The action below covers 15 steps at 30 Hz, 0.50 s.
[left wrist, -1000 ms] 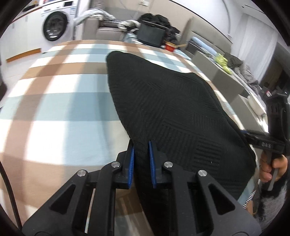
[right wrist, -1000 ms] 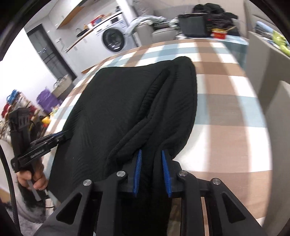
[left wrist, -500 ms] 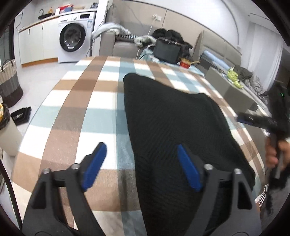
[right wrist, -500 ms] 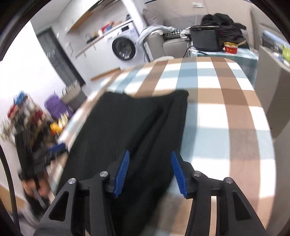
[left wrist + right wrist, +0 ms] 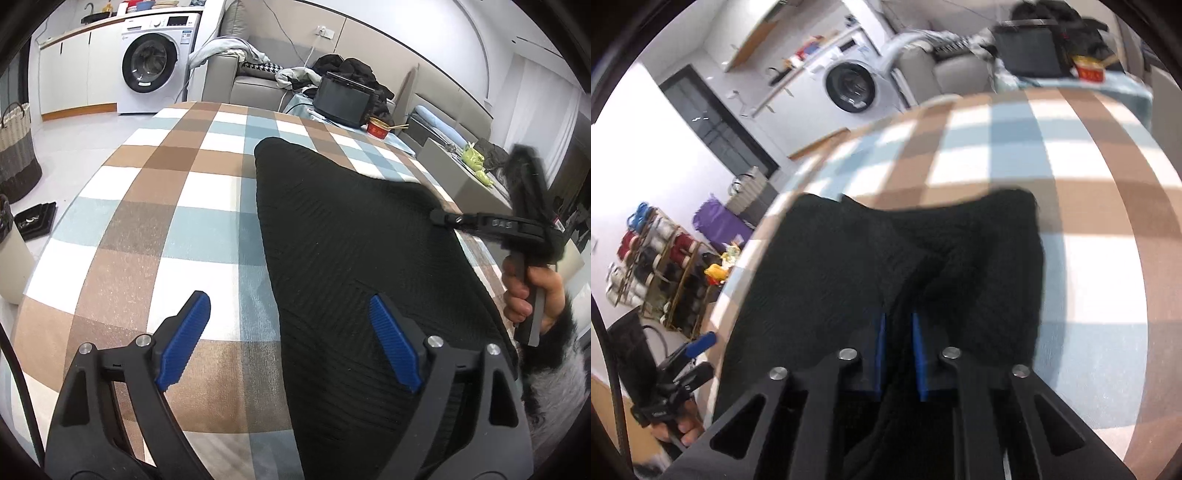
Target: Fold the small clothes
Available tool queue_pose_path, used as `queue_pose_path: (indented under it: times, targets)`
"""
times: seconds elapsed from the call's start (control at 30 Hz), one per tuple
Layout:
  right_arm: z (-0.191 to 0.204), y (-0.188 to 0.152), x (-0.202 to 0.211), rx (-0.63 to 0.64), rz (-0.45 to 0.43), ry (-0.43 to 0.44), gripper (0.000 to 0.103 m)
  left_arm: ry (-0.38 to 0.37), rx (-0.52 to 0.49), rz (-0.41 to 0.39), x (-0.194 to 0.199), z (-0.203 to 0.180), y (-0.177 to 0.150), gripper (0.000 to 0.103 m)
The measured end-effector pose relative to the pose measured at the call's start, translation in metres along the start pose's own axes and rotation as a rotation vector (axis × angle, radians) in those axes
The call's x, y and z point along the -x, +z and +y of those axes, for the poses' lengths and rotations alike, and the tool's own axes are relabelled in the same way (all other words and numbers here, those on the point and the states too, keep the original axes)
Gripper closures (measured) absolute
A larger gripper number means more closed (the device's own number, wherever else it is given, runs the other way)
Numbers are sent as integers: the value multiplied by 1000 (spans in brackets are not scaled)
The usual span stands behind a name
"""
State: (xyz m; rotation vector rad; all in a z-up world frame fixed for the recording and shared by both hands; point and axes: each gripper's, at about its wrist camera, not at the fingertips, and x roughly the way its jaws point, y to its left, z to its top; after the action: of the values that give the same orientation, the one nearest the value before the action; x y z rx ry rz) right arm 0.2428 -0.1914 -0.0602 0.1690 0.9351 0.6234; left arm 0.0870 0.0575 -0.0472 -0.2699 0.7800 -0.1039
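the right gripper [image 5: 897, 356] is closing its blue ribbed pads on a bunched ridge of the black knit garment [image 5: 354, 258], and in its own view the cloth is already pinched between them. the left gripper [image 5: 288, 343] is opening, its jaws stand wide, and nothing is held; one blue pad hangs over the garment's near edge, the other over the bare cloth of the table.

the garment lies on the checked tablecloth [image 5: 166, 206], spread mostly flat, with one side doubled over into a thick fold near the right gripper. it looks like a soft, limp knit with a fine ribbed, diagonal pattern; i judge it light and not fragile, but it will sag and stretch when it is lifted by one point only. the surface is matte and a little rough, so the ribbed pads should not slip on it. the best places to take it are probably an edge or a corner, where the layers are thin, or both layers together at a fold. a pinch in the middle will only make a bump.

the tablecloth is smooth, in brown, pale blue and white squares, so the knit should slide on it easily.
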Motion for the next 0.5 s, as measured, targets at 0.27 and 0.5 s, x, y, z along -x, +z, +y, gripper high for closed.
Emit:
queue_pose_path:
  times: [0.27,0.5]
  targets:
    - [21,15,40,105,-93,-124,93,-2,-24,-23,8,-6,-1,17]
    - [-32,2,5,-42,-20,-183,83,5,-19,-6,3,-4,-2,17]
